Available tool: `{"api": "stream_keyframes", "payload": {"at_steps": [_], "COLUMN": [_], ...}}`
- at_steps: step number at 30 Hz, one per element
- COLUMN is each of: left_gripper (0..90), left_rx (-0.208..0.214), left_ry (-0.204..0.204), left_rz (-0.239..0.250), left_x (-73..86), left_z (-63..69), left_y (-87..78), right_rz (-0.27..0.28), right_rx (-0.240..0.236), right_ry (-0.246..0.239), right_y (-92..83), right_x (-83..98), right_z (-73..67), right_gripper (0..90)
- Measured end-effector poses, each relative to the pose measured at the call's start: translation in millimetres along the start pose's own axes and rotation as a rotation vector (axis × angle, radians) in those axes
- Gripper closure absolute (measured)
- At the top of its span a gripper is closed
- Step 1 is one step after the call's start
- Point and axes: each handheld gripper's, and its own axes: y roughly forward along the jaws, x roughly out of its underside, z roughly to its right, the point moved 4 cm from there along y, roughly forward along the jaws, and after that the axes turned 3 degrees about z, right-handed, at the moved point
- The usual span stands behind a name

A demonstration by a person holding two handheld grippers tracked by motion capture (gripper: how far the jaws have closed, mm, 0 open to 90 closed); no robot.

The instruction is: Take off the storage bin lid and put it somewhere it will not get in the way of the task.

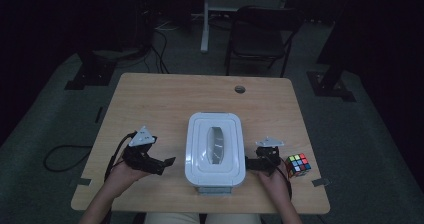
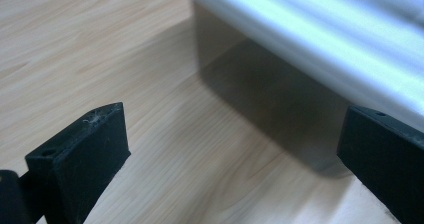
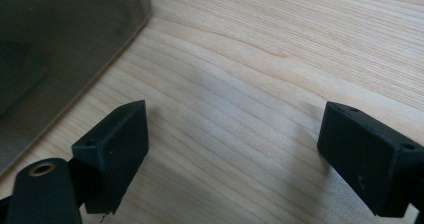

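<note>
on the counter [image 1: 150, 91], between both spread-open hand-held grippers, left [image 1: 167, 163] and right [image 1: 248, 162], sits a white-lidded box [image 1: 214, 146]. it looks light, stiff, slippery; grab its long sides under the lid.

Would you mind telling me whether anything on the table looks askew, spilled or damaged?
Nothing stands out. The lidded container sits upright and closed on the table, the puzzle cube rests intact beside the right claw, and the left claw is open near the container.
</note>
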Motion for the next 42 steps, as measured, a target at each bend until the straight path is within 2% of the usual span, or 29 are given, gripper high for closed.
{"api": "stream_keyframes", "payload": {"at_steps": [1, 3, 4, 6, 7, 8, 11, 14, 15, 17, 25, 28, 29, 31, 35, 38, 40, 42], "left_gripper": [0.8, 0.8, 0.8, 0.9, 0.9, 0.9, 0.9, 0.9, 0.9, 0.9, 0.9, 1.0, 4.7, 5.4, 7.0, 7.5, 16.7, 16.8], "left_rx": [0.016, 0.016, 0.047, 0.055, 0.071, 0.071, 0.104, 0.121, 0.141, 0.153, 0.225, 0.230, 0.234, 0.232, 0.238, 0.248, 0.257, 0.246], "left_ry": [0.008, 0.008, 0.035, 0.041, 0.051, 0.051, 0.076, 0.083, 0.099, 0.113, 0.141, 0.140, 0.135, 0.132, 0.106, 0.103, 0.116, 0.145], "left_rz": [0.002, 0.002, 0.006, 0.007, 0.014, 0.014, 0.025, 0.025, 0.028, 0.030, -0.002, -0.015, -0.018, -0.031, -0.026, -0.035, -0.037, -0.042], "left_x": [-4.6, -4.6, -16.3, -19.9, -27.1, -27.1, -39.9, -44.6, -49.4, -53.2, -66.0, -68.5, -69.1, -70.3, -75.6, -76.2, -76.0, -75.6], "left_z": [3.9, 3.9, 14.0, 17.1, 23.1, 23.1, 34.5, 39.4, 46.0, 51.7, 73.3, 75.9, 75.7, 75.1, 73.3, 74.5, 76.0, 78.0], "left_y": [0.3, 0.3, 2.8, 3.9, 6.1, 6.1, 9.9, 13.2, 18.6, 24.1, 49.8, 59.0, 61.3, 66.5, 74.5, 81.1, 83.9, 85.6], "right_rz": [0.000, 0.000, 0.000, 0.000, 0.000, 0.000, 0.000, 0.000, 0.000, 0.000, -0.001, -0.001, -0.001, -0.001, -0.001, -0.001, -0.001, -0.001], "right_rx": [0.000, 0.000, 0.000, 0.000, 0.000, 0.000, 0.000, 0.000, 0.000, 0.000, 0.000, 0.000, 0.000, 0.000, 0.000, 0.000, 0.000, 0.000], "right_ry": [0.001, 0.001, 0.001, 0.001, 0.001, 0.001, 0.001, 0.000, 0.001, 0.002, 0.001, 0.000, 0.000, 0.000, 0.000, 0.000, 0.001, 0.001], "right_y": [0.0, 0.0, 0.0, 0.0, 0.0, 0.0, 0.0, 0.0, 0.0, 0.0, 0.0, -0.1, -0.1, -0.1, -0.1, -0.1, -0.1, -0.1], "right_x": [0.0, 0.0, 0.0, 0.0, 0.0, 0.0, 0.0, 0.0, 0.0, 0.0, 0.0, 0.0, 0.0, 0.0, 0.0, 0.0, 0.0, 0.0], "right_z": [0.0, 0.0, 0.0, 0.0, -0.1, -0.1, 0.0, 0.0, 0.0, 0.0, 0.0, 0.1, 0.0, 0.1, 0.1, 0.1, 0.0, 0.0], "right_gripper": [12.8, 12.8, 12.7, 12.7, 12.7, 12.7, 12.7, 12.7, 12.7, 12.7, 12.7, 12.7, 12.7, 12.7, 12.7, 12.7, 12.7, 12.8]}}
